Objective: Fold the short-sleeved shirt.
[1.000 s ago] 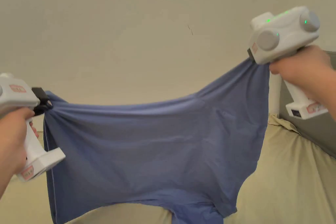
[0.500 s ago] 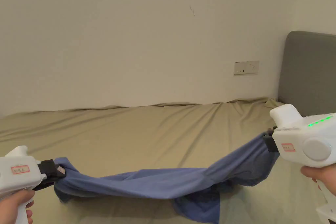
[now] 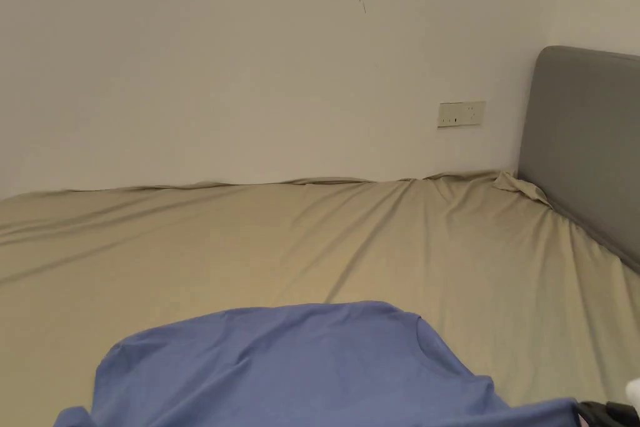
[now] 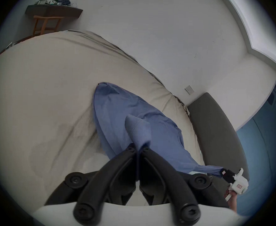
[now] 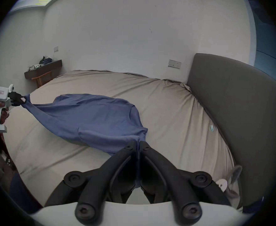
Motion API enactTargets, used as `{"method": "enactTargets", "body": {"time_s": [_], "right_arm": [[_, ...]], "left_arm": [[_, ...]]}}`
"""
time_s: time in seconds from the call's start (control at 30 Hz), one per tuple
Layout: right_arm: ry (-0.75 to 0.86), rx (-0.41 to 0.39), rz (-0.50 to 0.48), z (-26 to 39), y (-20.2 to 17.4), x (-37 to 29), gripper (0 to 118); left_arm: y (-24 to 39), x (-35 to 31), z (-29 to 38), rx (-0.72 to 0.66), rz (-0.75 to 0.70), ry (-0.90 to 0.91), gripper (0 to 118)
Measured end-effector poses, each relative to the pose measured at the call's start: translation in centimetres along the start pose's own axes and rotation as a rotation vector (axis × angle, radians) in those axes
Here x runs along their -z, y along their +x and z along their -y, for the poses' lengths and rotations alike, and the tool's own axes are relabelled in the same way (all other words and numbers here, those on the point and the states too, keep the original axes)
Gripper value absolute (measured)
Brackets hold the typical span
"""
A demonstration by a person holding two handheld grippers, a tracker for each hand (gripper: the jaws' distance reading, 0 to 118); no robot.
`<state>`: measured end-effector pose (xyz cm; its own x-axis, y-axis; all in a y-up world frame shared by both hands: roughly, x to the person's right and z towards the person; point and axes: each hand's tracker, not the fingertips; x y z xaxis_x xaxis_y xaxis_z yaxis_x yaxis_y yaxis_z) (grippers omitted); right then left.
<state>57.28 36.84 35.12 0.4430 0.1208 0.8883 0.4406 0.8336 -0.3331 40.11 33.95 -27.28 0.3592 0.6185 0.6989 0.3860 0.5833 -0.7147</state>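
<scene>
Blue cotton, the short-sleeved shirt [image 3: 300,366] lies spread across the tan bed sheet [image 3: 250,247], its neckline towards the grey headboard [image 3: 581,140] and its far edge rounded on the mattress. Left gripper [image 4: 138,148] has its jaws pressed together on a bunched corner of the fabric, which pokes up past the tips. Right gripper [image 5: 138,144] likewise pinches the shirt's other near corner, cloth pulled taut between the two tools. Past the bed's far end a wall shelf [image 5: 42,69] holds clutter
</scene>
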Motion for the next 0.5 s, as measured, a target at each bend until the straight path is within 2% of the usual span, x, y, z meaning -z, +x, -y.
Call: {"method": "enactTargets", "body": {"time_s": [0.1,0.33,0.47,0.5], "right_arm": [[-0.024,0.036,-0.02,2.5,-0.2,-2.7,5],[-0.116,0.038,-0.042,5.9,-0.8,-8.4,5],[-0.219,-0.082,-0.052,6.8,-1.6,-10.6,5],[-0.228,-0.084,-0.053,7.1,-1.7,-11.0,5]], "left_arm": [[-1.9,-1.8,1.4,-0.061,0.011,-0.019,0],[-3.7,-5.6,3.8,-0.038,-0.041,-0.053,0],[-3.9,-8.0,5.2,-0.029,-0.039,-0.073,0],[-3.9,-8.5,5.5,-0.022,-0.039,-0.079,0]]}}
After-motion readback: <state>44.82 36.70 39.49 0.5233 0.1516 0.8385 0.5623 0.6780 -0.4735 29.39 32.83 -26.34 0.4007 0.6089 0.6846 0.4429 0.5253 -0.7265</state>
